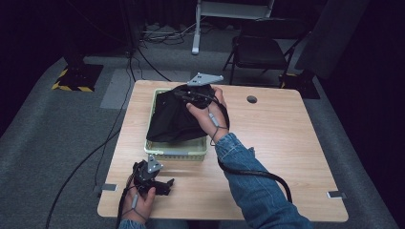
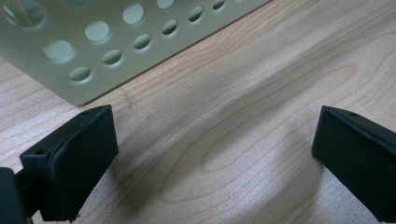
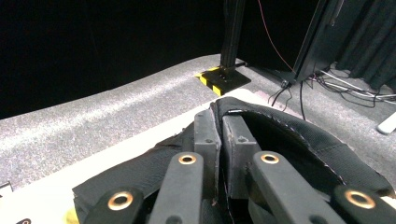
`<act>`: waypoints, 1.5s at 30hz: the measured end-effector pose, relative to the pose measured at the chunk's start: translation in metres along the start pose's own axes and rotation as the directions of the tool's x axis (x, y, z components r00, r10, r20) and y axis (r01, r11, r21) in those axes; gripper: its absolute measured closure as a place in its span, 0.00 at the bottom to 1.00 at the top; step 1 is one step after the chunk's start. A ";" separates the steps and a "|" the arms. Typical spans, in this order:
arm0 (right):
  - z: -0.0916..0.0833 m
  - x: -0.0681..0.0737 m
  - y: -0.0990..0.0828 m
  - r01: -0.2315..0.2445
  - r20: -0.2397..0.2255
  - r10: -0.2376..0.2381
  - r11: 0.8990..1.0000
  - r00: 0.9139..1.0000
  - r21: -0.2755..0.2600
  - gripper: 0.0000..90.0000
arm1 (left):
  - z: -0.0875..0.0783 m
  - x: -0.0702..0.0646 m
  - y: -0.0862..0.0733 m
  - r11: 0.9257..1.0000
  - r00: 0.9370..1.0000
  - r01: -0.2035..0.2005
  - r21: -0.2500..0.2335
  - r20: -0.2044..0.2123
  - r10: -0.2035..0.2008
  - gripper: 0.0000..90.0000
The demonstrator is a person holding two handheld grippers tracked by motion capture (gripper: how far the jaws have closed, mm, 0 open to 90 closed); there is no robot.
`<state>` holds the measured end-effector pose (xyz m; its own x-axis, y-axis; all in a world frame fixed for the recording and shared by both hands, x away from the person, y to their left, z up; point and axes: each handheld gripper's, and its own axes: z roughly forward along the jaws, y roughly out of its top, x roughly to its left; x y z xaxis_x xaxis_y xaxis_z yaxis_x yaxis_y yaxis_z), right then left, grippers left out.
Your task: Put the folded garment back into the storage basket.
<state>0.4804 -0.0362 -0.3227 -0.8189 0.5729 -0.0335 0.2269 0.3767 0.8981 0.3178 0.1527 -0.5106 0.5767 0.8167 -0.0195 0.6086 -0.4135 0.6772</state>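
Two grippers are at work around a pale green perforated basket (image 1: 176, 151) that sits on the wooden table (image 1: 282, 143). Draped in and over that basket is a black cloth (image 1: 169, 119), heaped above its rim and spilling toward its far side. The right gripper (image 1: 193, 93) is at the basket's far right corner, the person's hand wrapped round it and a denim sleeve (image 1: 248, 176) reaching in from the near side. In the right gripper view its two jaws are pressed together with a hemmed fold of the black cloth (image 3: 299, 135) pinched between them, the fabric curling around the jaw tips.

The left gripper (image 1: 165, 183) rests low over the table just in front of the basket's near wall, held in the other hand. In the left gripper view its jaws stand wide apart with nothing between them but bare wood, and the basket (image 2: 116, 42) wall with its round holes lies just beyond the jaws.

A black chair (image 1: 260, 47) stands on the carpet well behind the basket.
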 end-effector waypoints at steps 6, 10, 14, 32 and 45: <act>0.007 -0.001 -0.006 -0.009 -0.002 0.009 1.000 1.000 0.021 0.95 | 0.000 0.000 0.000 1.000 1.000 0.000 0.000 0.000 0.000 0.00; 0.010 -0.003 -0.010 -0.014 0.000 0.014 0.999 1.000 0.031 0.95 | 0.000 0.000 0.000 1.000 1.000 0.000 0.000 0.000 0.000 0.00; 0.013 -0.004 -0.014 -0.019 -0.001 0.019 0.999 1.000 0.047 0.95 | 0.000 0.000 0.000 1.000 1.000 0.000 0.000 0.000 0.000 0.00; 0.035 -0.008 -0.039 -0.193 0.015 0.195 0.950 0.981 0.246 0.68 | 0.000 0.000 0.000 1.000 1.000 0.000 -0.001 0.000 0.000 0.00; 0.014 -0.017 -0.038 -0.260 0.072 0.251 0.943 0.965 0.205 0.39 | 0.000 0.000 0.000 1.000 1.000 -0.001 -0.001 0.001 0.001 0.00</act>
<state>0.4933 -0.0503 -0.3623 -0.6956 0.7001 0.1613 0.5356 0.3557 0.7659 0.3181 0.1529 -0.5107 0.5781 0.8157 -0.0199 0.6075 -0.4140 0.6779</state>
